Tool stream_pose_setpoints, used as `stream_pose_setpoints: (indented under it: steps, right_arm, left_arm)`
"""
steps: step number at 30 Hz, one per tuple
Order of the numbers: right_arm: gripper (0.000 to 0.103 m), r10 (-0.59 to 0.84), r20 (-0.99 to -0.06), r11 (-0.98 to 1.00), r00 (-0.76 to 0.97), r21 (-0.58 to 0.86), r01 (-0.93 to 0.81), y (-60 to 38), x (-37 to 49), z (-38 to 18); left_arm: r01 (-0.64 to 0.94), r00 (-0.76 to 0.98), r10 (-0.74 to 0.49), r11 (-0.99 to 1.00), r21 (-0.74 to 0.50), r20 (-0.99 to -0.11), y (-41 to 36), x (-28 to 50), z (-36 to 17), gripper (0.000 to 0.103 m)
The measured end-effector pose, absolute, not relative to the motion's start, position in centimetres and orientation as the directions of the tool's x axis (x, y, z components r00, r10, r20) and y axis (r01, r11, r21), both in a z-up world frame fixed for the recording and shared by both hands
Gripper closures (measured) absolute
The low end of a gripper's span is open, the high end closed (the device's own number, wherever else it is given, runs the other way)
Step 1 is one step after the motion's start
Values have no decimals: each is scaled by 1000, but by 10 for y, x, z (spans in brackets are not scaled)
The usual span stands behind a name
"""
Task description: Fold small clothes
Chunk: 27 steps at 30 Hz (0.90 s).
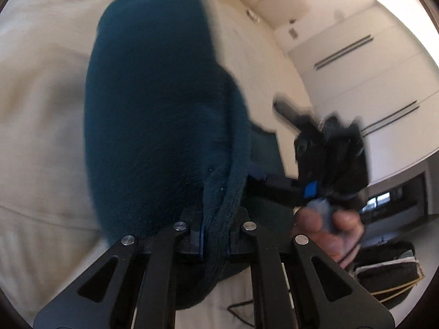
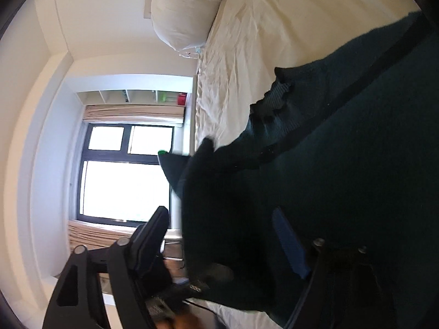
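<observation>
Left wrist view shows the left gripper (image 1: 215, 235) clamped on a thick rolled edge of the dark teal fleece garment (image 1: 153, 115), which runs from the pinch up and away over the cream bed sheet (image 1: 41, 96), its long axis roughly in line with the gripper's fingers. Off to the right in that view, the right gripper (image 1: 290, 115) sits blurred, with a hand (image 1: 326, 233) wrapped round its handle, just beside the garment's right-hand border. Right wrist view has the right gripper (image 2: 222, 235) with its jaws spread wide; the fleece garment (image 2: 343, 164) drapes between and past its fingers, one blue pad showing against the cloth, no clear pinch visible. A pillow (image 2: 183, 8) lies at the far end of the bed. Judging from this, the next move turns on the right gripper closing on the near cloth edge while the left holds the opposite edge.
</observation>
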State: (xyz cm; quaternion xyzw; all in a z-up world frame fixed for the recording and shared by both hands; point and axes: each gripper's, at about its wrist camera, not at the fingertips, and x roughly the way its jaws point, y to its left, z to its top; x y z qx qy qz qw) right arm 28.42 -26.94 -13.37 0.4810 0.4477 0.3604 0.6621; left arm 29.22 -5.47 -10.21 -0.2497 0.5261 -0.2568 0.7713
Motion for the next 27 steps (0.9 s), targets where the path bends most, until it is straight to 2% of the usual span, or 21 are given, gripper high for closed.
stream_pose_setpoints:
  steps: [6, 9, 12, 14, 15, 20, 27]
  right_arm:
    - [25, 888, -304, 339, 345, 940, -44, -275, 292, -136]
    - [37, 861, -353, 405, 368, 911, -74, -275, 294, -127]
    - [58, 820, -418, 486, 391, 870, -88, -273, 299, -119]
    - [81, 793, -468, 543, 391, 833, -105, -270, 301, -115]
    - [86, 774, -496, 575, 393, 810, -112, -270, 300, -113]
    - [89, 737, -536, 622, 411, 777, -101, -286, 301, -112]
    - [90, 699, -566, 651, 436, 756, -62, -358, 296, -112]
  left_arm:
    - [207, 268, -597, 803, -560, -756, -98, 279, -122, 95]
    - [224, 279, -580, 814, -536, -765, -103, 277, -120, 95]
    - [234, 285, -569, 822, -520, -771, -103, 275, -117, 95]
    - [242, 290, -562, 826, -508, -775, -110, 274, -115, 95]
    - [246, 288, -560, 827, -505, -777, -119, 275, -115, 95]
    - [272, 269, -570, 818, -506, -777, -146, 268, -106, 95]
    - [348, 223, -606, 781, -519, -763, -203, 271, -94, 95]
